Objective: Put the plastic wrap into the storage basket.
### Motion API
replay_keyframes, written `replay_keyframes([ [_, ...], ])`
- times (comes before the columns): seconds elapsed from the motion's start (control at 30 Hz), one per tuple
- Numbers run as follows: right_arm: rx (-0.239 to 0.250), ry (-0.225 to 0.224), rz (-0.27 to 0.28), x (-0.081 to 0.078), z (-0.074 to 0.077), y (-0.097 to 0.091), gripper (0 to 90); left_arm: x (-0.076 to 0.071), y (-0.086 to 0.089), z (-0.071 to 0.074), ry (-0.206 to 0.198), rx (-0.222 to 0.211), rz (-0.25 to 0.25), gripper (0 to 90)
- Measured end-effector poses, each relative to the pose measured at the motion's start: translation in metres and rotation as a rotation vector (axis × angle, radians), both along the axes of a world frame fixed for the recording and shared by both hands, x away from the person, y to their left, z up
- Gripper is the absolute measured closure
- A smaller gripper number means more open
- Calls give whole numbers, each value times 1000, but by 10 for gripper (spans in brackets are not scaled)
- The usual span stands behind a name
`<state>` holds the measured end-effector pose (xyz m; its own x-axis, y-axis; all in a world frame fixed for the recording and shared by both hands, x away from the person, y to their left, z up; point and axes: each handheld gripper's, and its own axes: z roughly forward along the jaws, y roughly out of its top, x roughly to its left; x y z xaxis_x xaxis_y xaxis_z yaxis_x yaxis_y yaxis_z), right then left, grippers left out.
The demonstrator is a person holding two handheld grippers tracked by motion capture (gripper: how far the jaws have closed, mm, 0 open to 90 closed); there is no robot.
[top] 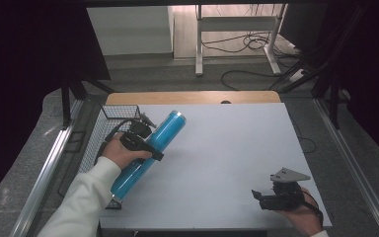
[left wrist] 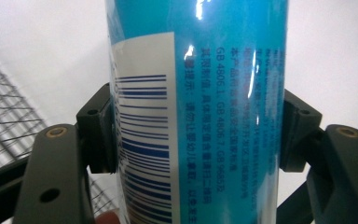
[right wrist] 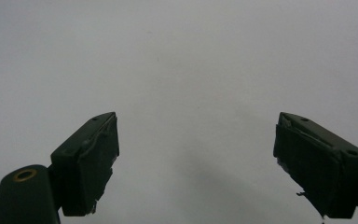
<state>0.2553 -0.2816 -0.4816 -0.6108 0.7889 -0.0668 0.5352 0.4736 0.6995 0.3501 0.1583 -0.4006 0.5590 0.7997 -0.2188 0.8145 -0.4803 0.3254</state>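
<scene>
So I've got my left gripper clamped around the middle of the blue can, one pad pressed on each side of it. In the left gripper view the jaws squeeze the can right where the white barcode label meets the blue part with the small print. The can is tilted, its lower end over the near corner of the wire basket and its silver-rimmed top pointing away from the basket, out over the white table. My right gripper sits well apart from the can, near the table's front right corner. Its jaws stand wide apart with nothing between them, just bare table in the right gripper view.
</scene>
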Motion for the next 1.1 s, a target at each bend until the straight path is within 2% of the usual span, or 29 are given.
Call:
replay_keyframes([
  [0.17,1,-1,-4,0,0,0,145,5,14,5,2,-9,34,312],
  [0.27,1,-2,-4,0,0,-1,145,10,30,8,9,-33,70,312],
  [0.4,-1,1,-5,1,-1,-1,145,13,42,10,6,-48,99,312],
  [0.43,-2,0,-4,1,-1,0,146,15,51,11,10,-60,117,312],
  [0.53,-2,0,-3,1,-1,0,145,17,59,12,8,-65,136,312],
  [0.9,-8,3,-6,1,-2,-1,146,24,96,8,19,-109,193,312],
  [1.1,-10,5,-10,1,-2,-1,146,26,116,6,23,-122,245,312],
])
